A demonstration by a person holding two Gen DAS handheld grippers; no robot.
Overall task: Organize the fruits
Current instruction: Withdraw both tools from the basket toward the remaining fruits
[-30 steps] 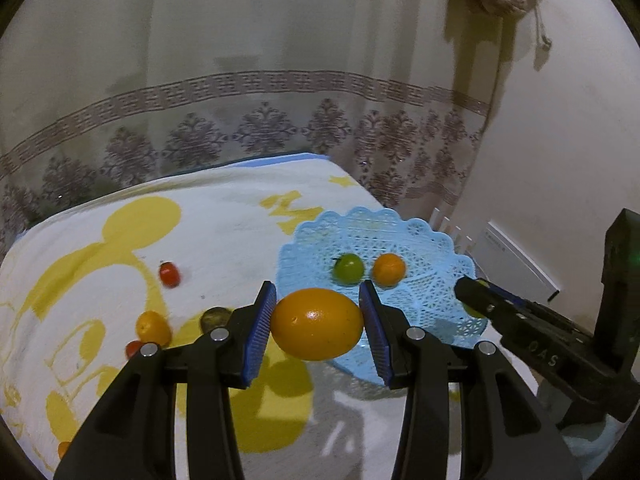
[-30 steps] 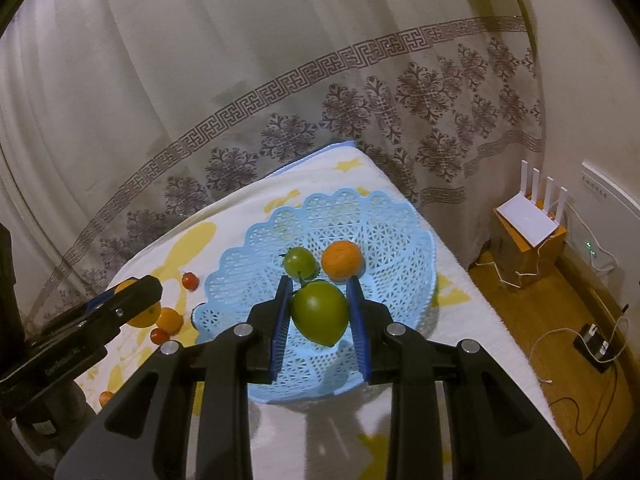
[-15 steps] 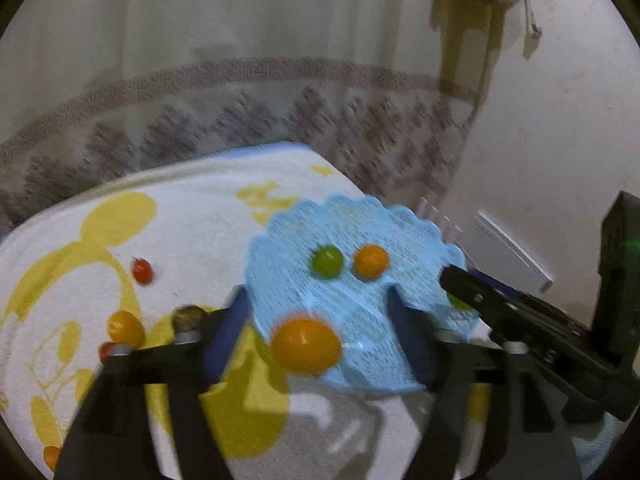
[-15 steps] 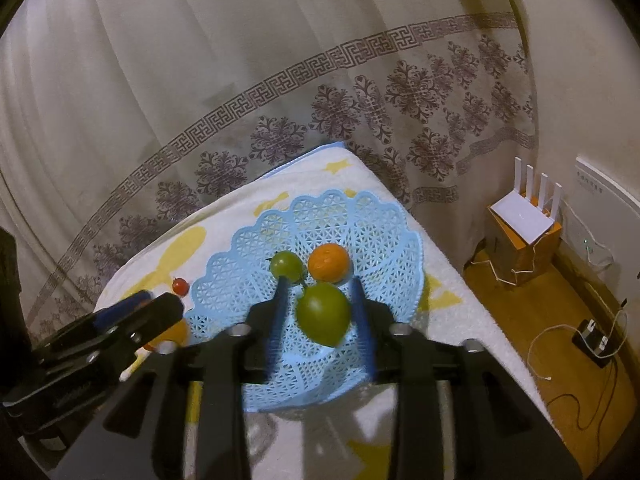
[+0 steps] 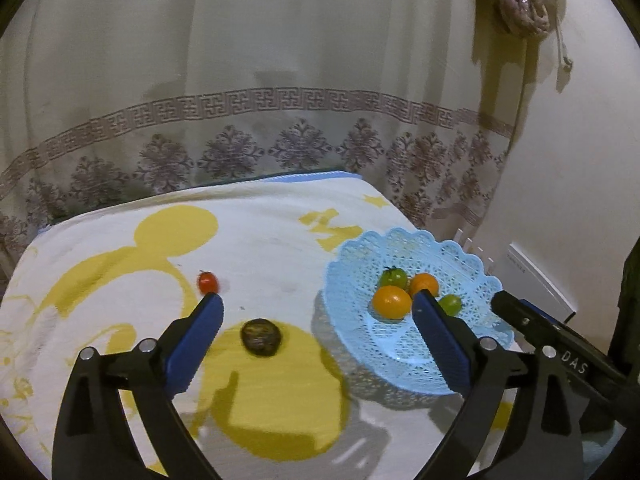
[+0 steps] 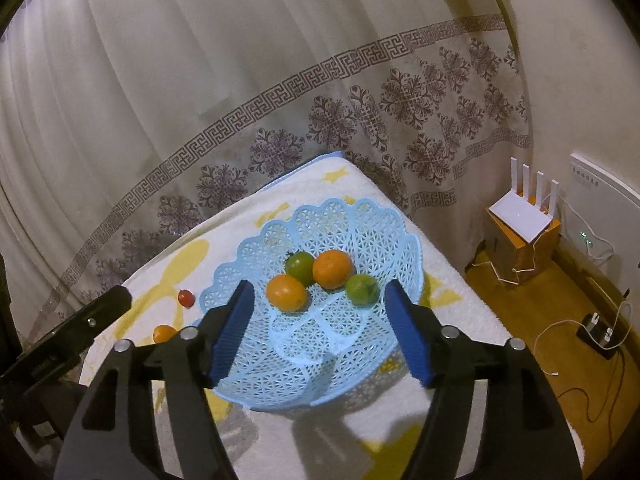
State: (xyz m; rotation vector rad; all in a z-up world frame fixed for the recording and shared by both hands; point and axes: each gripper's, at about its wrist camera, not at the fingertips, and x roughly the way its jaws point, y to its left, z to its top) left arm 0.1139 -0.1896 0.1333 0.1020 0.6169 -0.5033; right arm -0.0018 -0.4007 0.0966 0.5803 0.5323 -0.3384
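The yellow-orange tomato [image 5: 391,301] and green tomato [image 6: 362,289], gripped a second ago, now lie in the blue lattice basket [image 6: 360,216]. The left gripper [image 5: 316,312] and right gripper [image 6: 318,300] have just been spread, nothing pinched.

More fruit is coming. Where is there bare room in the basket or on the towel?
Free: the basket's near half, and towel between the red tomato and the curtain. Crowded: the basket's far middle, where four fruits cluster.

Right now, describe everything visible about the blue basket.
The blue basket is a shallow, light-blue bowl of lace-like openwork, seemingly plastic, with a scalloped rim. It sits upright on the yellow-patterned blanket near its right edge. Inside lie four fruits clustered together: two orange, two green. Neither gripper touches it.
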